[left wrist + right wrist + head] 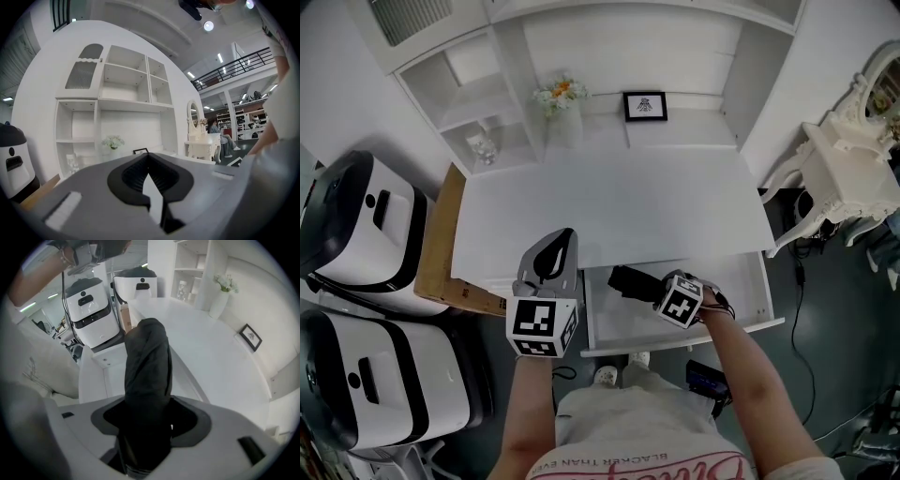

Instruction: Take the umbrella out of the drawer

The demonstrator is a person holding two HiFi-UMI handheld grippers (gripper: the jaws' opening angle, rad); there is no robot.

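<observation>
Two grippers, we noted. Right gripper [654, 291] clamped near one end of black umbrella [628, 281], above left end of open drawer [741, 323]; we judged grip suited lifting it clear. Left gripper [551, 255] jaws together, empty, at desktop [609, 206] front edge, off lift path.

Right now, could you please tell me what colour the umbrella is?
Plain black all over. The umbrella shows best in the right gripper view.
</observation>
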